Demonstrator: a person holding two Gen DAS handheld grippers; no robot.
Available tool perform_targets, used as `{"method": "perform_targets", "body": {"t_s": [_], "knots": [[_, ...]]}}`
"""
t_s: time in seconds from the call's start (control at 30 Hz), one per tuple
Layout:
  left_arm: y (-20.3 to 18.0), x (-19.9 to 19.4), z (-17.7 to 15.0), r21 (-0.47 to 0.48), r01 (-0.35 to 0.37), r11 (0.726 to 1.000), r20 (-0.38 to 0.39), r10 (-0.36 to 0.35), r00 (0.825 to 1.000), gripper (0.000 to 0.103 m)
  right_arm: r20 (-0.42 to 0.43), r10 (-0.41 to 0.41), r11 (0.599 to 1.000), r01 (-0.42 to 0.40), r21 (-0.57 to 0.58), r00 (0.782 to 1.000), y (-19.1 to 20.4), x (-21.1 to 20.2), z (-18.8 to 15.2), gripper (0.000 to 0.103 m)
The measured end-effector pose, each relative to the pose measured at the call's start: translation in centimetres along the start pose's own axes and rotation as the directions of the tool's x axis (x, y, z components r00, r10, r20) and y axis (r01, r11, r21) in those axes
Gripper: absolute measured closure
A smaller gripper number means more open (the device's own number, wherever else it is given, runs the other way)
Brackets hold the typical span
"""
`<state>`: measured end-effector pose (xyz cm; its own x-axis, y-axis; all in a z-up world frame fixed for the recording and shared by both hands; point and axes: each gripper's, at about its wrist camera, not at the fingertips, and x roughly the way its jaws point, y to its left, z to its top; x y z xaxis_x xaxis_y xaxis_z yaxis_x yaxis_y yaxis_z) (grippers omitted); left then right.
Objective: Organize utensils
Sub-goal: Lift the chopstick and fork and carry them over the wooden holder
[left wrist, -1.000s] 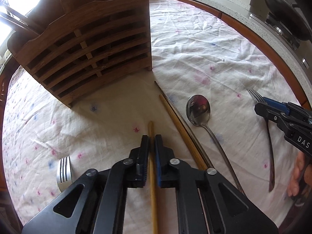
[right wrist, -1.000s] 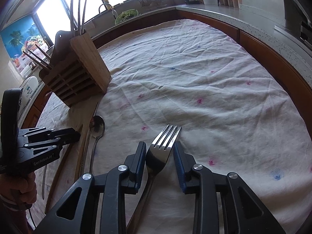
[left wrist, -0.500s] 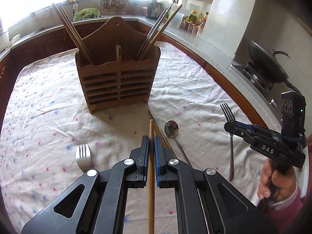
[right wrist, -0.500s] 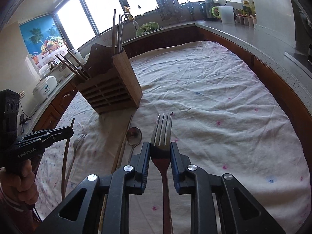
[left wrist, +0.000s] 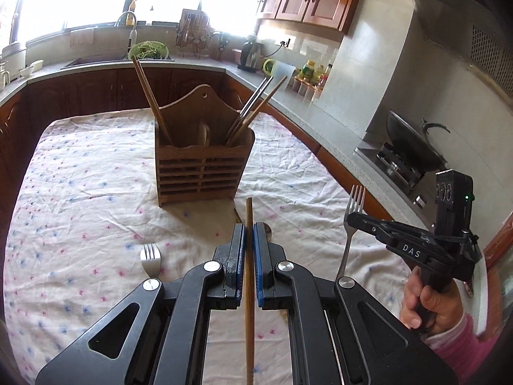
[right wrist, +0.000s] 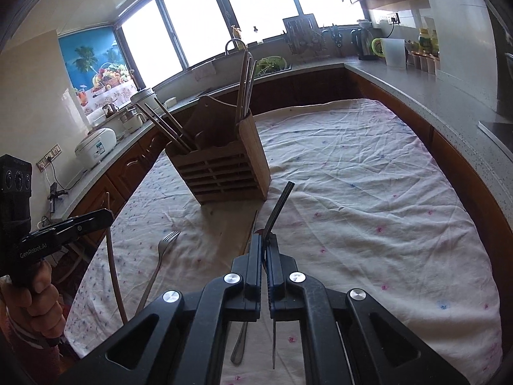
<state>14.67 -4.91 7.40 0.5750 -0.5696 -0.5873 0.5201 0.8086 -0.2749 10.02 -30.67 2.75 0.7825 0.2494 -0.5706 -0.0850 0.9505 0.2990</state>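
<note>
Right then, I had both claws loaded and lifted off the counter (left wrist: 80, 173). My left claw (left wrist: 249, 240) was pinched tight on a wooden chopstick (left wrist: 249, 256), which ran straight up the lower centre of its view, tip poking past the pads toward the wooden holder (left wrist: 202, 160) in mid-frame. My right claw (right wrist: 264, 250) was clamped on a fork (right wrist: 279, 205), seen edge-on in the centre of its own view and, in the left view, upright at right of frame with tines up.

I judged the chopstick light, stiff and a bit slick, so a grip near its middle looked sensible; it could pivot between flat pads. To my eye the fork was heavier, rigid and smooth metal; held at the neck below the tines, its long handle hung down and might swing.

Left on the cloth were another fork (right wrist: 160, 256) at lower left and a spoon, mostly hidden behind my claws.
</note>
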Motion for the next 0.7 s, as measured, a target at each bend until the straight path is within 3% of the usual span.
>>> {"method": "perform_targets", "body": {"t_s": [0.2, 0.7], "knots": [[0.4, -2.3, 0.7, -0.016, -0.006, 1.000, 0.084, 0.008, 0.996, 0.099, 0.056, 0.038, 0.999, -0.038, -0.003, 0.998, 1.1, -1.4, 0.9, 0.100], [0.9, -4.5, 1.5, -0.032, -0.026, 0.999, 0.176, 0.031, 0.984, 0.099, 0.119, 0.068, 0.998, -0.066, -0.021, 0.991, 2.3, -2.1, 2.4, 0.100]]}}
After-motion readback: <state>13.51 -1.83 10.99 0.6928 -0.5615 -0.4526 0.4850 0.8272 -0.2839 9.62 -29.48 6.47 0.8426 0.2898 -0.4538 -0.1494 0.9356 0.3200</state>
